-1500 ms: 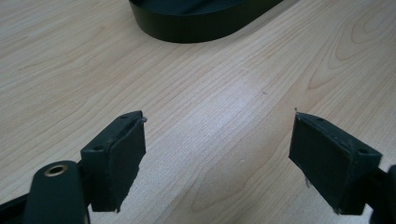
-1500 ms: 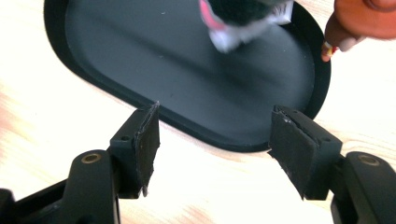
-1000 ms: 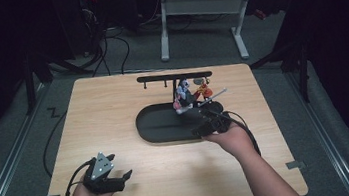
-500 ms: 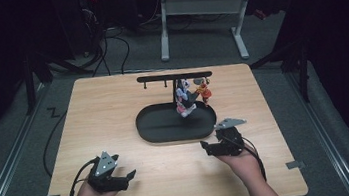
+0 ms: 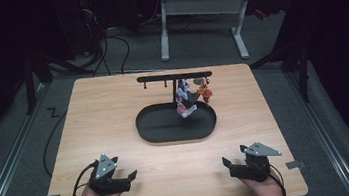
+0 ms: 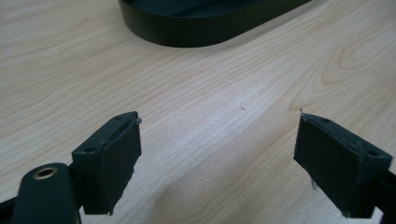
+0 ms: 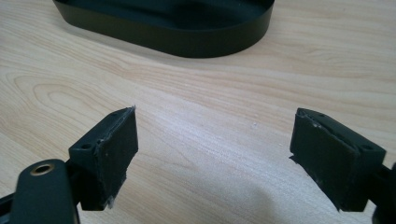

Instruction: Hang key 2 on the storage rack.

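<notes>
both tools rest low on the wooden surface (image 5: 116, 130) near its front edge, well apart from the work. the left tool (image 5: 122, 179) has its jaws apart and empty; the right tool (image 5: 236, 166) has just been opening its jaws, with nothing between them. small colourful figures (image 5: 187, 99) hang on the black rack (image 5: 172, 76) above the oval black tray (image 5: 177, 134). any next reach should approach slowly, avoiding a swing of the hanging pieces. no writing or brand is readable.

Right gripper (image 5: 236, 167) pulled back from black tray (image 5: 157, 135) to table's (image 5: 113, 110) near right edge; jaws have just been opening, nothing between them. Hanging charms (image 5: 190, 96) released.
</notes>
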### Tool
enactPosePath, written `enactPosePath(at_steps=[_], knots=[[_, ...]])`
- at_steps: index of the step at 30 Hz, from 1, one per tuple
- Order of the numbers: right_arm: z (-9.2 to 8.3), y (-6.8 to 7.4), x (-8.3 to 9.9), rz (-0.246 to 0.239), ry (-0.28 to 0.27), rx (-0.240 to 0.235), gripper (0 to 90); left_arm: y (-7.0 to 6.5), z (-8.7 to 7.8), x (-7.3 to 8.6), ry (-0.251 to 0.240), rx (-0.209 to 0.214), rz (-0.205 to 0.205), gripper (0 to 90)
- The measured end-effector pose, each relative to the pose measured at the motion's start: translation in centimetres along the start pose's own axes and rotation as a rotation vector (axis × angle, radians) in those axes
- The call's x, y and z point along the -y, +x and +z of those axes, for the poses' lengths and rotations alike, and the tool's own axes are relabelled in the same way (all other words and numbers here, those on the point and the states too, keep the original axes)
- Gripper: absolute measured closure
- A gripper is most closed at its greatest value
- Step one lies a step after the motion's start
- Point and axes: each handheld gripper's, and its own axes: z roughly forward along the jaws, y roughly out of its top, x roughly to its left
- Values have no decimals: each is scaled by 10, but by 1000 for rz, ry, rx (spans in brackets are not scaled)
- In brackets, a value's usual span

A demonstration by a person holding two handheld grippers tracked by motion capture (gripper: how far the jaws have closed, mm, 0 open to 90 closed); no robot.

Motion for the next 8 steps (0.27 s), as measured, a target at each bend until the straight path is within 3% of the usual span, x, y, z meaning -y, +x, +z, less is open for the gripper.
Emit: enactPosePath(at_steps=[8], knots=[[5,6,-2,-5,-3,-12,152,0,-7,-2,-24,-11,16,149]])
